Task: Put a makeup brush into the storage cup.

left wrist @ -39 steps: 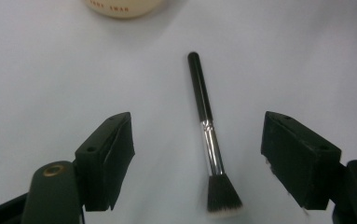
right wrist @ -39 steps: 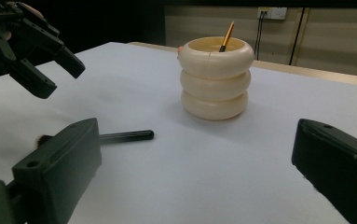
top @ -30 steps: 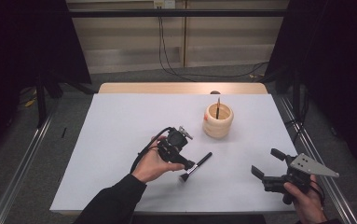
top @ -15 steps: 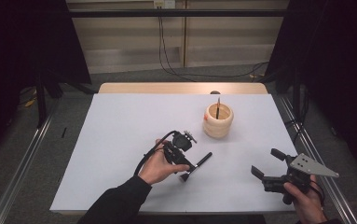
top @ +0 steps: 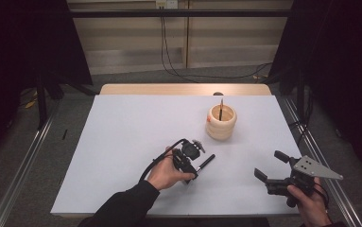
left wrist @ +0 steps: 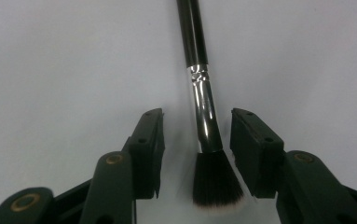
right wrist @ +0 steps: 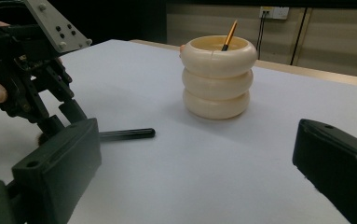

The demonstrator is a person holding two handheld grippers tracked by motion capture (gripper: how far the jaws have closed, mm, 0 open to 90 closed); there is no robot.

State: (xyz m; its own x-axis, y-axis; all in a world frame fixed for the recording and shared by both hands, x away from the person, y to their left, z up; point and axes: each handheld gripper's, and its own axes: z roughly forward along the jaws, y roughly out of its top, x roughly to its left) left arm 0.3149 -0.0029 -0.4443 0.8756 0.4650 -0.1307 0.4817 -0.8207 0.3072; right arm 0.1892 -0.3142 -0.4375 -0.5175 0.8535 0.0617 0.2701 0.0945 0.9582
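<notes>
- Black-handled makeup brush with a shiny metal ferrule [left wrist: 204, 112] lies flat on the white table sheet [top: 122, 142], between the half-closed jaws of the left gripper [left wrist: 197, 140], which have just been closing; the pads stand clear of it on both sides.
- Best to close on the ferrule, not the soft bristles, so the brush lifts level.
- Right gripper [top: 271, 165] waits wide open and holds nothing, well apart.
- Cream ribbed wooden pot [top: 221, 122] stands upright beyond, with one thin orange-handled brush [right wrist: 229, 33] in it.
</notes>
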